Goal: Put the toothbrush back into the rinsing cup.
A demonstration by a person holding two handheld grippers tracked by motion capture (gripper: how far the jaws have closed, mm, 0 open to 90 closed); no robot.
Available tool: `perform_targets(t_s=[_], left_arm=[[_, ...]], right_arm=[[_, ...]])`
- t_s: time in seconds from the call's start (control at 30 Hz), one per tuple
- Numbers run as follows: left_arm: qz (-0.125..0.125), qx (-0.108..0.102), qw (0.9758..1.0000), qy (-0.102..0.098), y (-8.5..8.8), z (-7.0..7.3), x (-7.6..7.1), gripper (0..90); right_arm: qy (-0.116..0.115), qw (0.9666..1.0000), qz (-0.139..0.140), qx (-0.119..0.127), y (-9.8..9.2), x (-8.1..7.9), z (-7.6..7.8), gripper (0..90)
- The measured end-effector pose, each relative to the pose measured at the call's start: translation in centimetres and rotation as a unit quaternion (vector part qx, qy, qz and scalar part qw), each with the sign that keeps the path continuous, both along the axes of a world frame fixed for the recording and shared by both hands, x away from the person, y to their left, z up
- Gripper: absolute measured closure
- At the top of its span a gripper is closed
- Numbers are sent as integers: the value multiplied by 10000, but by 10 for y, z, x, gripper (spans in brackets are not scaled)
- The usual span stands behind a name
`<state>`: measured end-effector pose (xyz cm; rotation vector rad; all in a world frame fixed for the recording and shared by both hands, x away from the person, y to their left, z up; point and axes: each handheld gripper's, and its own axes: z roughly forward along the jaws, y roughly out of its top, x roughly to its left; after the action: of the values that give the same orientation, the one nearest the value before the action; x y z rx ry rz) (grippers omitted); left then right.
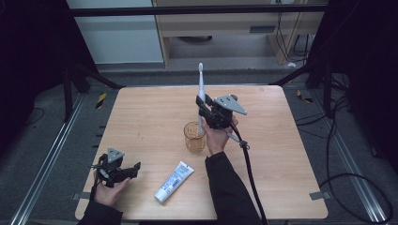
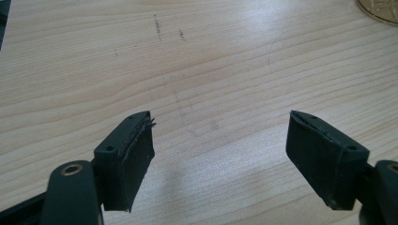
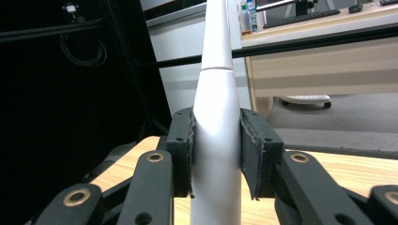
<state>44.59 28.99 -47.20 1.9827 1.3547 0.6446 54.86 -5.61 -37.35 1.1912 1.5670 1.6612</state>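
A white electric toothbrush [image 1: 201,96] stands upright at the centre of the high view, its head up toward the top of the frame and its lower end dipping into an amber glass cup [image 1: 194,136] just below; how far it reaches into the cup is hard to make out. The right gripper [image 1: 205,110] has its fingers [image 3: 180,150] clamped on the toothbrush handle, one pad pressed to each side, which the right gripper view shows close up, while the brush head is cut off at that frame's top edge. The holding hand [image 1: 217,138] sits just right of the cup.

Lower centre of the high view, a white and blue toothpaste tube [image 1: 174,181] lies flat on the wooden surface [image 1: 277,159], apart from the cup.

At the lower left, the left gripper [image 1: 133,169] is held low over the surface. Its own view shows its fingers [image 2: 133,157] spread wide apart with bare wood grain between them, and a sliver of the cup's rim [image 2: 379,10] at the upper right corner.
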Motion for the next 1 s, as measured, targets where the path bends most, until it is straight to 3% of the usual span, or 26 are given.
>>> perform_targets(t_s=[1.0], left_arm=[[6,-8,10000,3,0,0,0,228]], right_arm=[[284,9994,-79,-187,15,4,-31,672]])
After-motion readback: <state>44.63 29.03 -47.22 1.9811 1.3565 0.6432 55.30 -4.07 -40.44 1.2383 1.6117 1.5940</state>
